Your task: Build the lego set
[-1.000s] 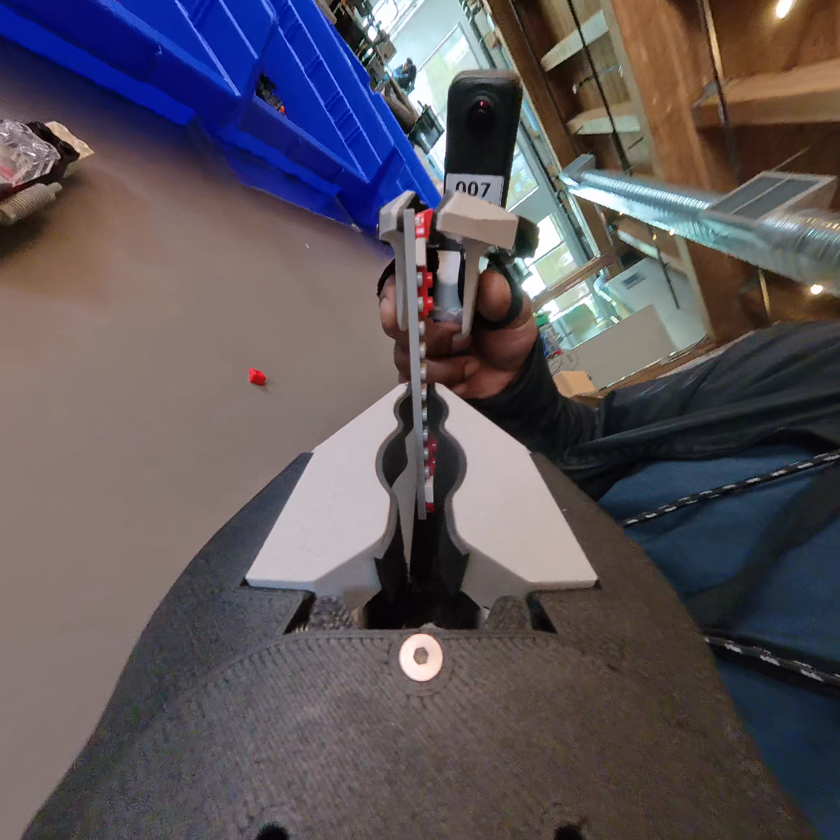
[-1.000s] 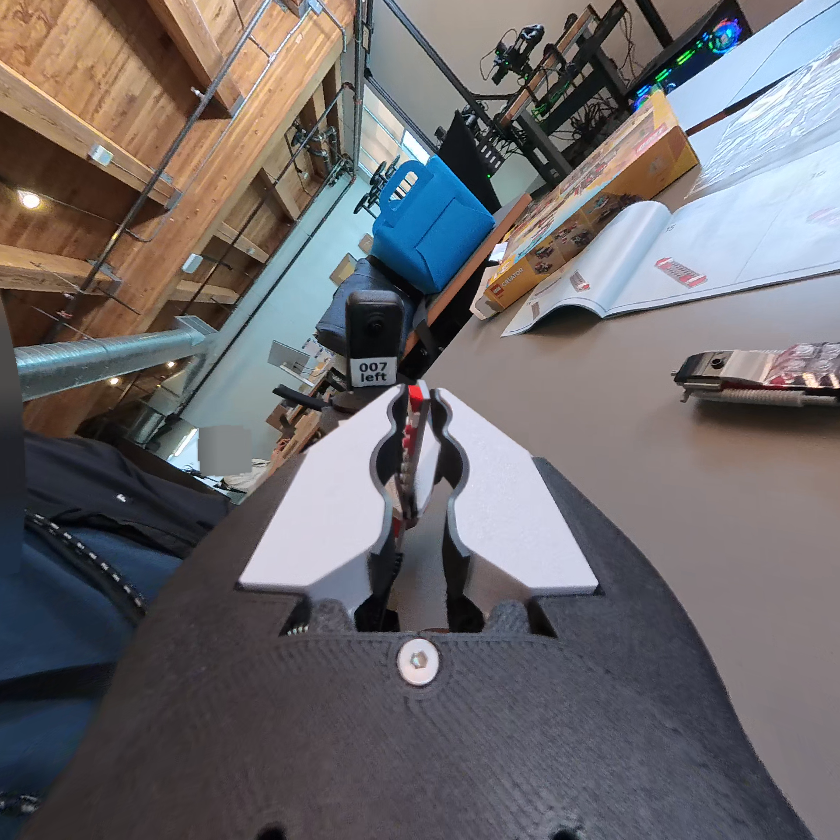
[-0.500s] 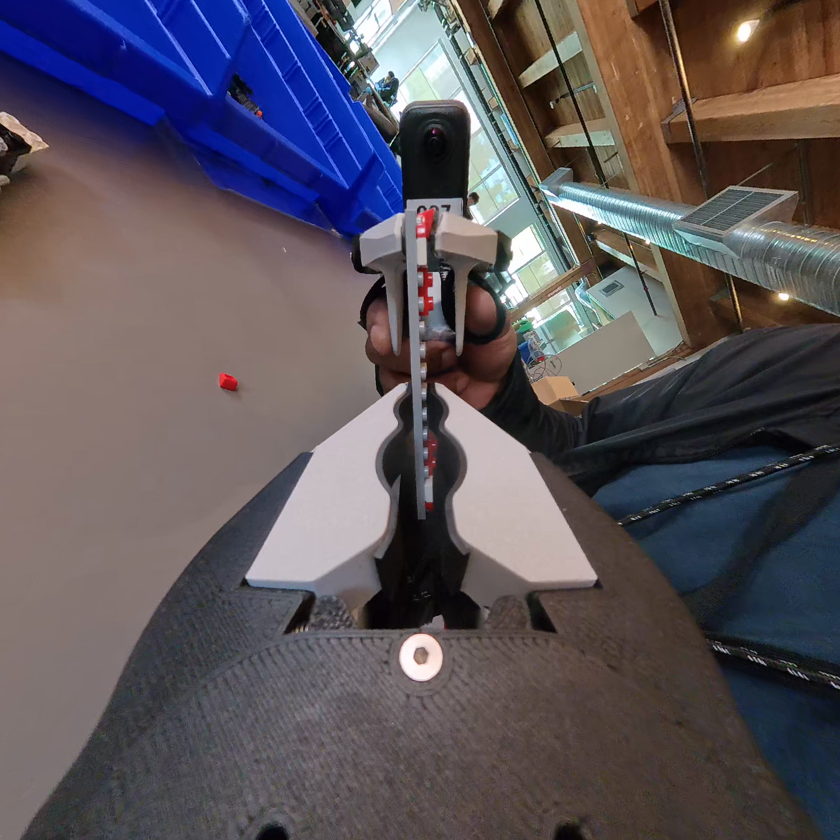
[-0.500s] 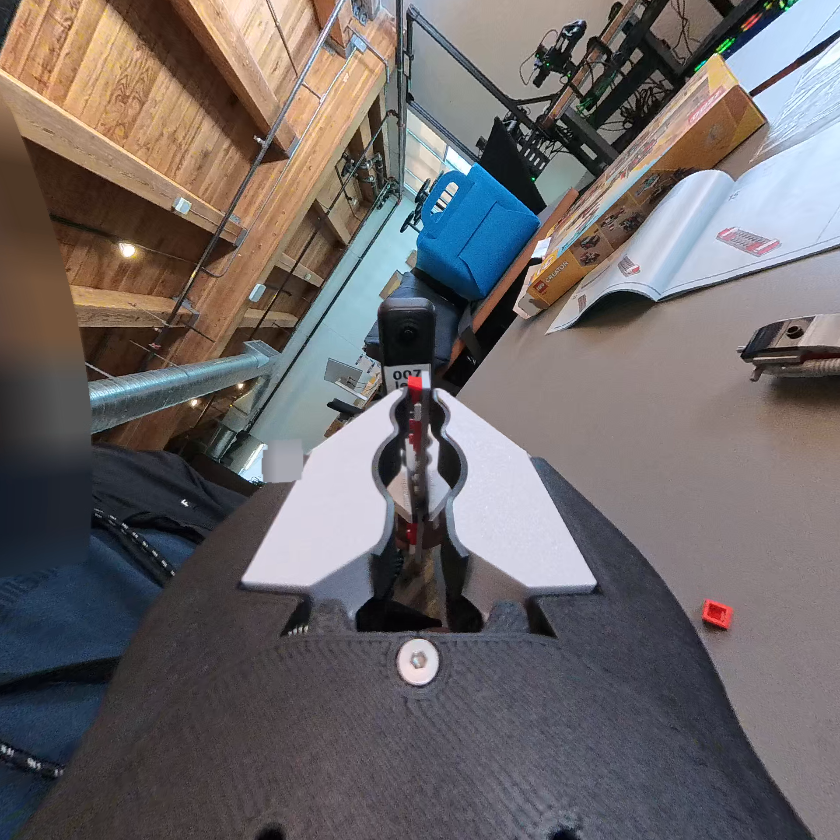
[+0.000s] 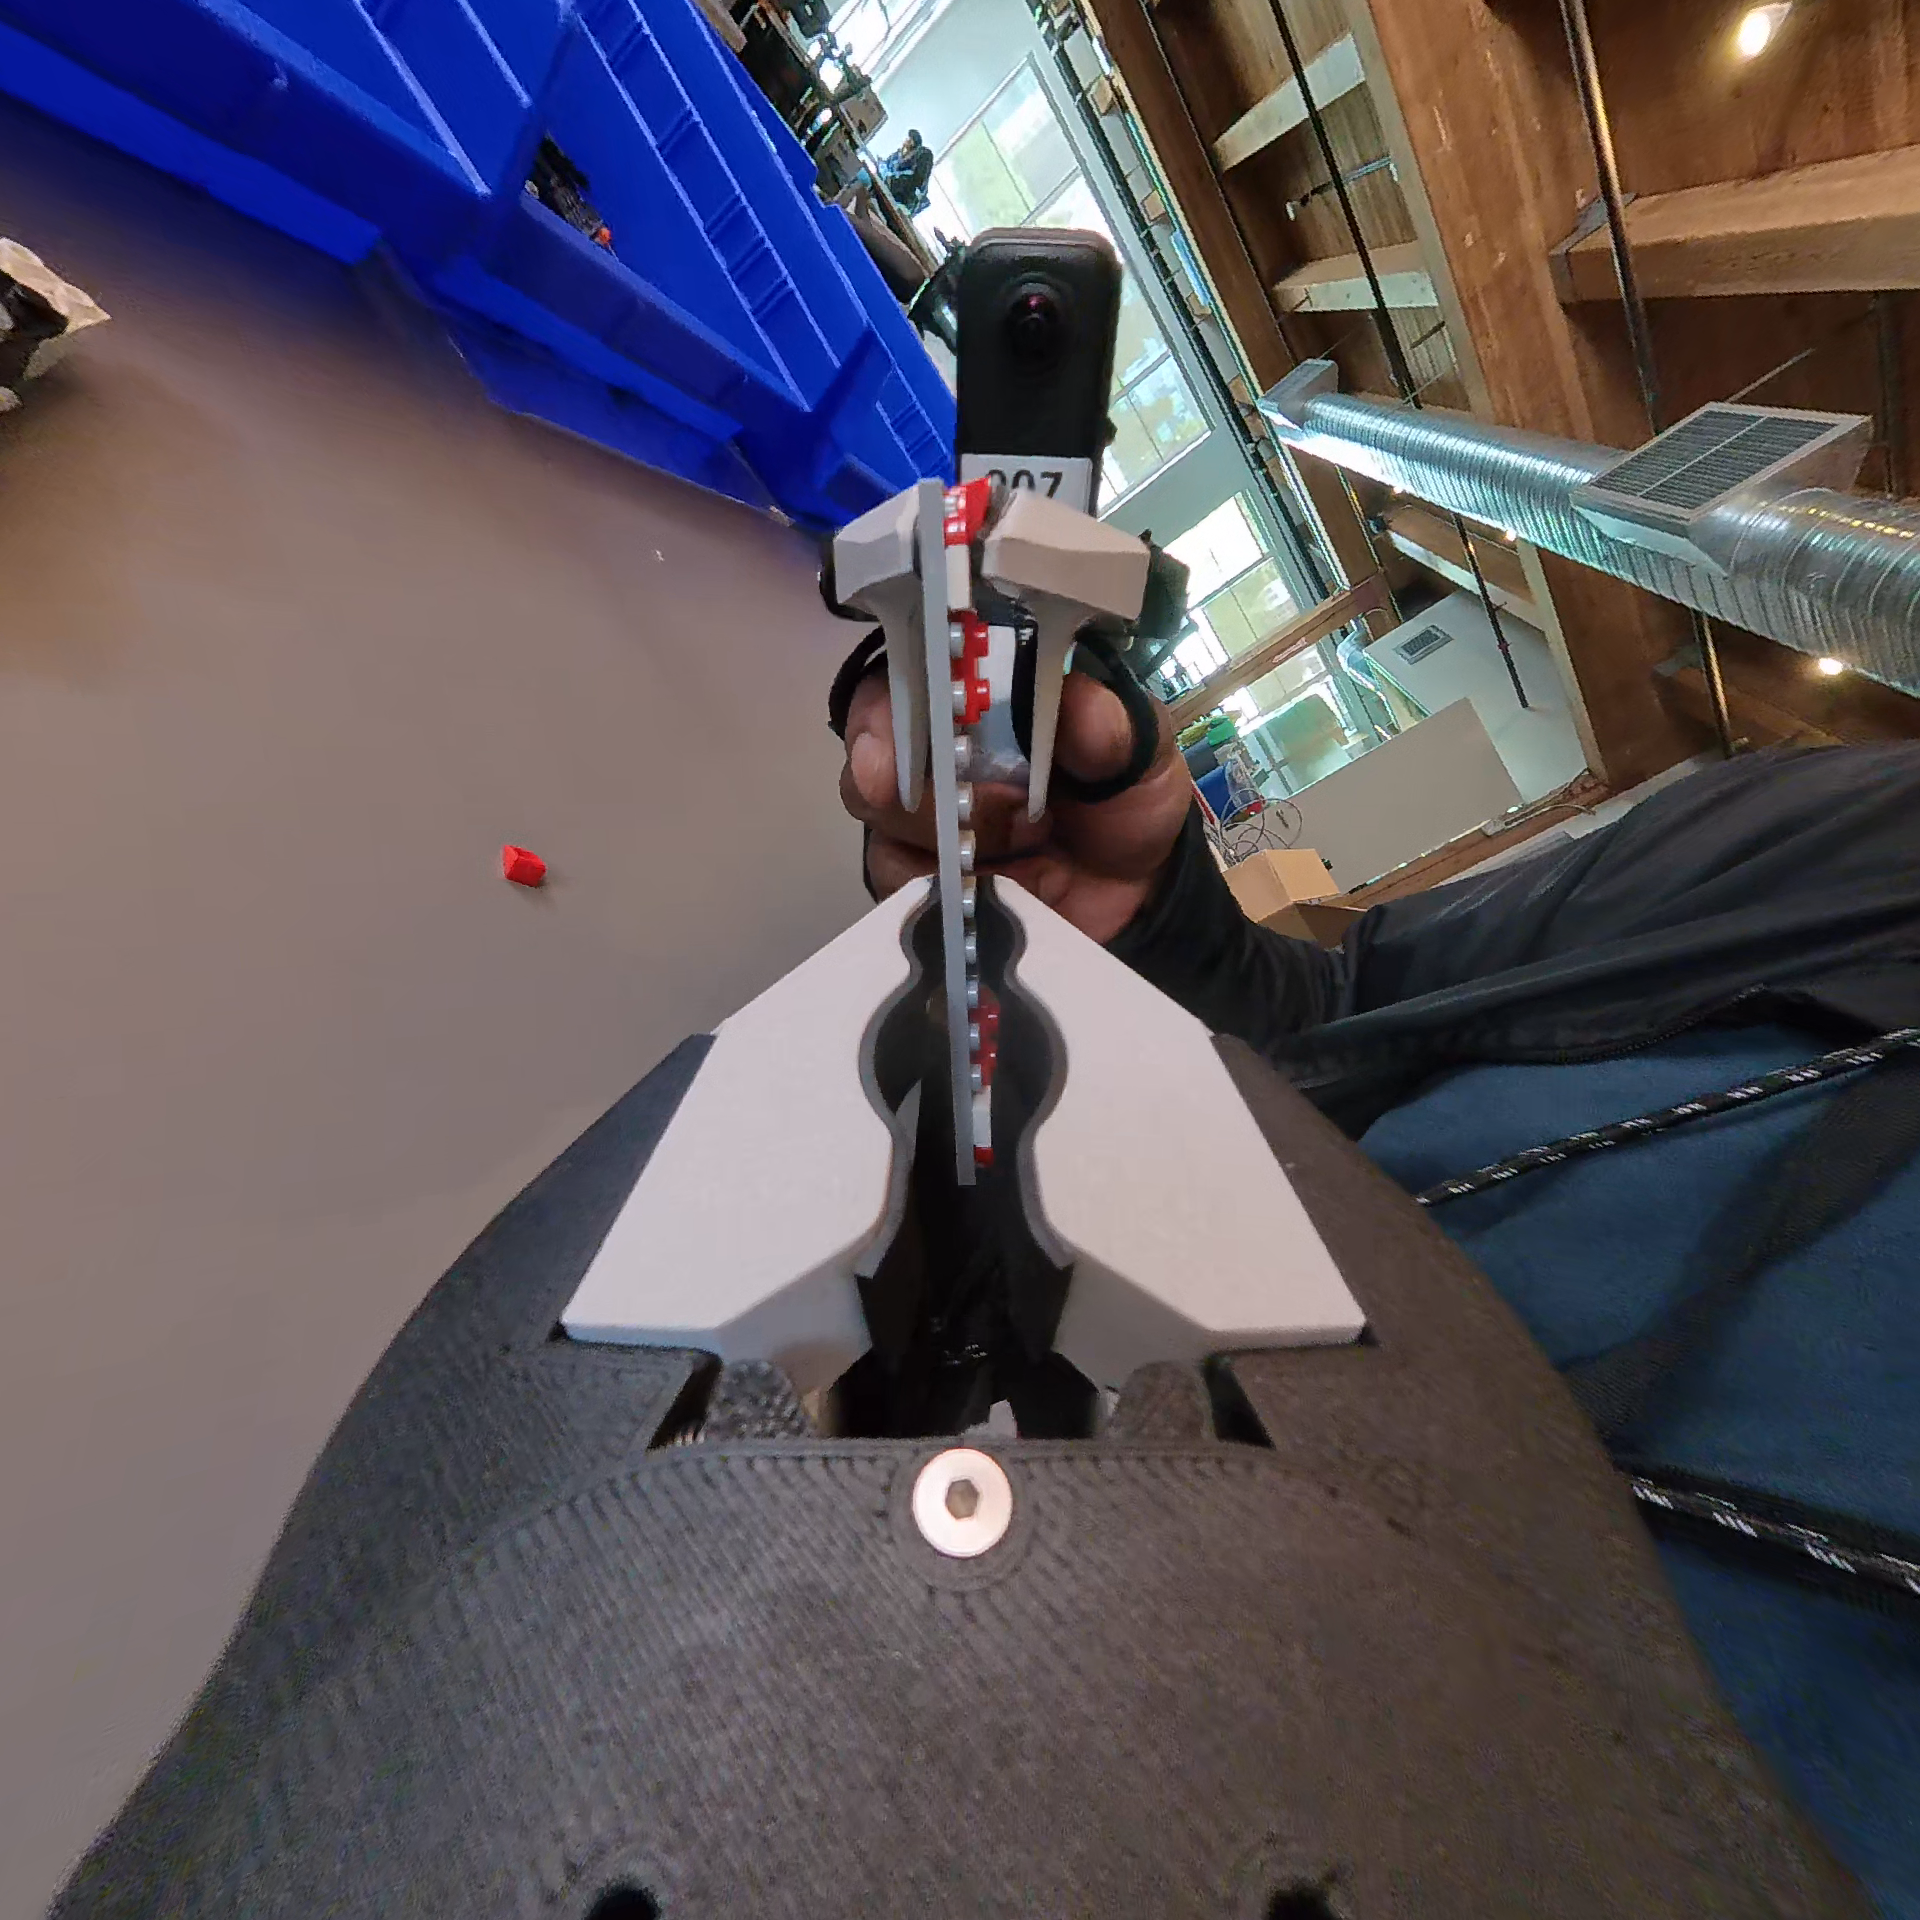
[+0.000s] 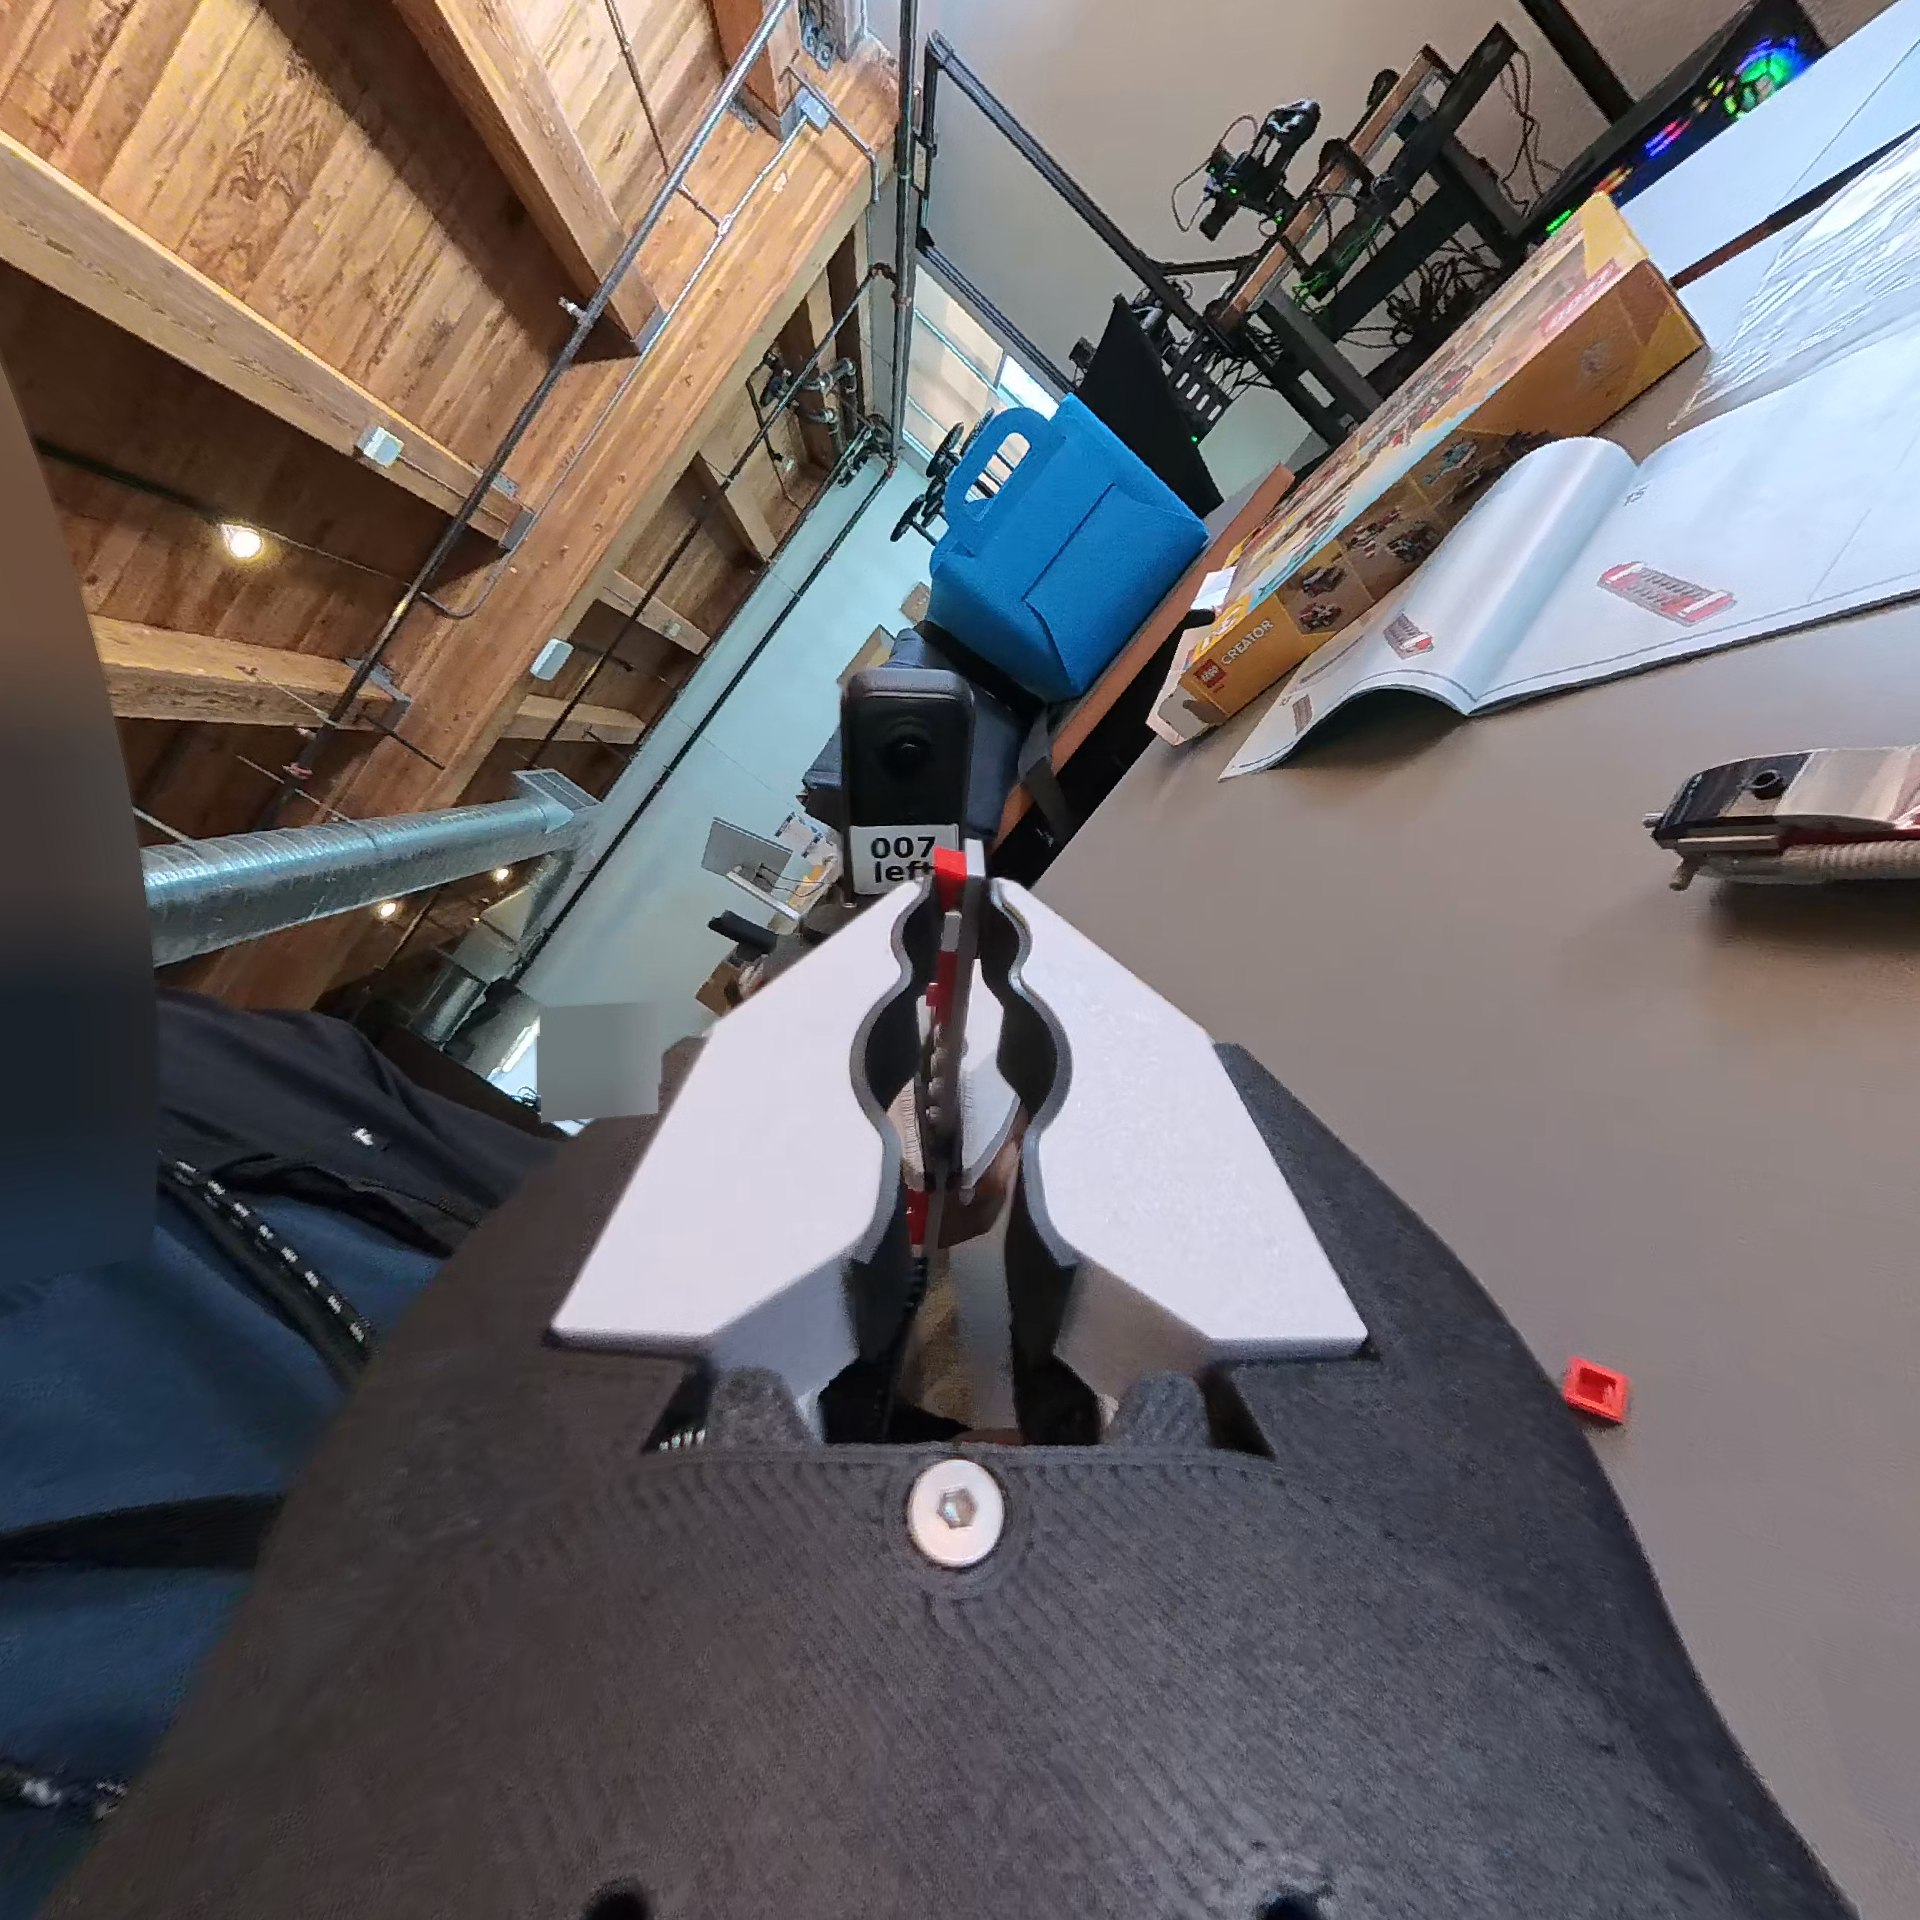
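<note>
A long grey Lego plate [image 5: 948, 790] with red bricks [image 5: 975, 675] on one face is held on edge in the air between both grippers. My left gripper [image 5: 961, 894] is shut on its near end. My right gripper [image 5: 971, 665] faces it and is shut on the far end, over plate and red bricks. In the right wrist view my right gripper [image 6: 956, 894] is closed on the same plate [image 6: 964, 956]. The left gripper is mostly hidden behind it. One loose red piece [image 5: 523, 864] lies on the grey table [image 5: 260, 675]; it also shows in the right wrist view [image 6: 1597, 1389].
Blue bins [image 5: 623, 208] line the table's far side. An open instruction booklet [image 6: 1610, 582], the set's box [image 6: 1455, 436] and a bag of parts [image 6: 1797, 821] lie on the table. A person's dark jacket [image 5: 1610, 914] is close behind the grippers. Left tips to right tips: about 6 cm. About 11 cm separates my left fingertips from the loose red piece [image 5: 523, 864]. It turns up in the right wrist view [image 6: 1584, 1389] as well.
Both grippers have swung together with the plate held between them. The loose red piece has come into the right wrist view. Neither grip has changed.
</note>
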Motion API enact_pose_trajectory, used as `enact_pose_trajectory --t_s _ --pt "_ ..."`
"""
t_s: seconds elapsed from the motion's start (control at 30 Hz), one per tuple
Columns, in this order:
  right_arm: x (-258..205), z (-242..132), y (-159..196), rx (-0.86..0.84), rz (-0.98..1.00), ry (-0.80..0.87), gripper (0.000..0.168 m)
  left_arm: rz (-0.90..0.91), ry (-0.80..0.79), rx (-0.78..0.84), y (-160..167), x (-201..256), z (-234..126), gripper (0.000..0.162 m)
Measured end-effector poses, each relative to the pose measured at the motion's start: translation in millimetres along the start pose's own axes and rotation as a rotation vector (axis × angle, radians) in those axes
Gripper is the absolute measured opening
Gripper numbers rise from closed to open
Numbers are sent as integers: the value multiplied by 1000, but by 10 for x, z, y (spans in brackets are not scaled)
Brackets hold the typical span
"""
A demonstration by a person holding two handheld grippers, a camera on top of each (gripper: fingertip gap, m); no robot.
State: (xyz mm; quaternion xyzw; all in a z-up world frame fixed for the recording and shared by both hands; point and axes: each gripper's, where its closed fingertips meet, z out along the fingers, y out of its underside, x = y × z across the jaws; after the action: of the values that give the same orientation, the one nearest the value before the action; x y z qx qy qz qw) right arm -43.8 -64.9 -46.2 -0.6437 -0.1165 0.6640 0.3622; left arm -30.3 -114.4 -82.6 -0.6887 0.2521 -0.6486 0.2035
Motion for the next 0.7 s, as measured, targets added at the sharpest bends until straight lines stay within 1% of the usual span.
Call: enact_pose_trajectory --t_s 0.1,0.13,0.17,0.2,0.27,0.3,0.33,0.4,0.5,0.6,0.7 --pt "59 -7 12 -11 -41 42 7 -8 -26 7 7 -59 -7 3" --pt "89 -12 36 -30 -68 64 20 -6 -42 11 3 -85 -17 3" --pt "127 -25 64 -54 -93 91 38 1 -65 13 0 -117 -32 3" --pt "142 -48 73 -68 -130 106 46 14 -94 7 4 -150 -50 3" --pt "147 -117 33 -71 -245 134 46 59 -162 -24 41 -219 -85 3" --pt "142 -153 -4 -74 -313 147 43 92 -198 -48 69 -250 -102 3" --pt "132 -184 -36 -86 -384 157 34 124 -231 -73 97 -274 -117 3" --pt "86 -218 -76 -129 -520 159 21 172 -284 -111 136 -305 -141 3" --pt "36 -219 -44 -218 -687 167 9 212 -328 -137 149 -308 -158 4" --pt "77 -194 21 -287 -817 212 4 233 -358 -154 163 -308 -157 4" --pt "97 -150 87 -327 -877 221 4 237 -369 -166 182 -309 -140 4"
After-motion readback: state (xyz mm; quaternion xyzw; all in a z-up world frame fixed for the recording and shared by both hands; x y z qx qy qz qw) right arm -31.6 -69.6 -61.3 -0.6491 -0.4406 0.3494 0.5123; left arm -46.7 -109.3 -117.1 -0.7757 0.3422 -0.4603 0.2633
